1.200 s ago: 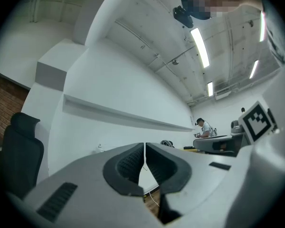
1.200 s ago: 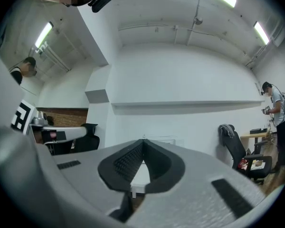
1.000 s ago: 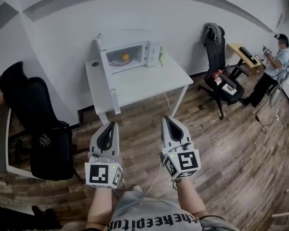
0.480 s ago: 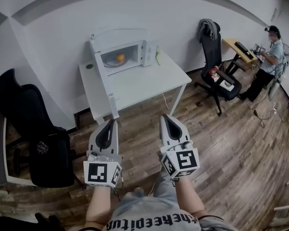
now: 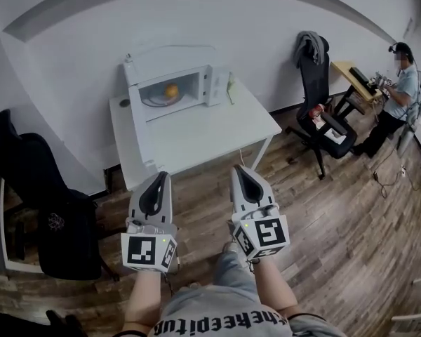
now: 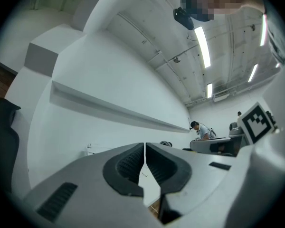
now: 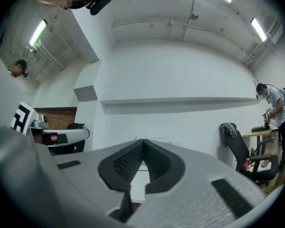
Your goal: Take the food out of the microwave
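Observation:
A white microwave [image 5: 174, 81] stands at the back of a white table [image 5: 196, 128], its door [image 5: 142, 140] swung wide open toward me. Inside, an orange piece of food [image 5: 171, 90] rests on the turntable plate. My left gripper [image 5: 156, 179] and right gripper [image 5: 241, 172] are held side by side over the wooden floor, short of the table's front edge, both shut and empty. In the left gripper view my left gripper [image 6: 145, 145] has its jaws pressed together and points at the white wall. In the right gripper view the right gripper [image 7: 142, 141] is likewise shut.
A black office chair [image 5: 38, 202] stands left of the table. Another black chair [image 5: 321, 111] with a grey garment over its back is to the right. A person [image 5: 396, 93] sits at a desk at the far right. A small greenish bottle [image 5: 232, 88] stands beside the microwave.
The table and microwave have come nearer and larger in the head view as I walked forward. Both grippers kept their pose and stayed shut.

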### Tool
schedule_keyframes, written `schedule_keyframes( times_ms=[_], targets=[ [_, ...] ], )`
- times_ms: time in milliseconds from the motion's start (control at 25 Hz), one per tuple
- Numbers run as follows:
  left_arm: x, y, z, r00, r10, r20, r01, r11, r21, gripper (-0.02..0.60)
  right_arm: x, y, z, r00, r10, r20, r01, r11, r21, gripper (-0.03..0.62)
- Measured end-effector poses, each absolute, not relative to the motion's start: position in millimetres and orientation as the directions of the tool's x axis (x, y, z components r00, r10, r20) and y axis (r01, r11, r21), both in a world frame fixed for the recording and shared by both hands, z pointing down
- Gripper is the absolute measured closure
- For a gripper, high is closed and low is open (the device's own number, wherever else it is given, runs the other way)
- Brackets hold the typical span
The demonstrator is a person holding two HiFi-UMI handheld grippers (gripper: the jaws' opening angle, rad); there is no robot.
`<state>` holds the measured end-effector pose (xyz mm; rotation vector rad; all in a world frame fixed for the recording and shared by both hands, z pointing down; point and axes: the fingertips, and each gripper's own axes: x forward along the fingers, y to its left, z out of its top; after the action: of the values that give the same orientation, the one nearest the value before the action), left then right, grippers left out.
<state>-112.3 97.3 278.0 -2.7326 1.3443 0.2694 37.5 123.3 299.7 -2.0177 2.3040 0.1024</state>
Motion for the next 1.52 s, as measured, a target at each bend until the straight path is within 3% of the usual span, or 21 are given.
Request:
schedule_keyframes(
  times_ms=[920, 1520],
  targets=[
    [1.6, -6.9, 282.4, 0.409, -0.893, -0.189, -0.908, -0.420, 0.017, 0.568, 140.2, -9.6, 297.7, -0.382, -0.920, -0.090, -0.924, 0.382, 0.020, 0.589],
    [9.4, -92.0, 296.6, 0.420, -0.893, -0.161, -0.904, -0.428, 0.019, 0.568, 133.9, -96.2, 314.2, -0.392, -0.919, -0.051, -0.920, 0.392, 0.000, 0.588]
  ],
)
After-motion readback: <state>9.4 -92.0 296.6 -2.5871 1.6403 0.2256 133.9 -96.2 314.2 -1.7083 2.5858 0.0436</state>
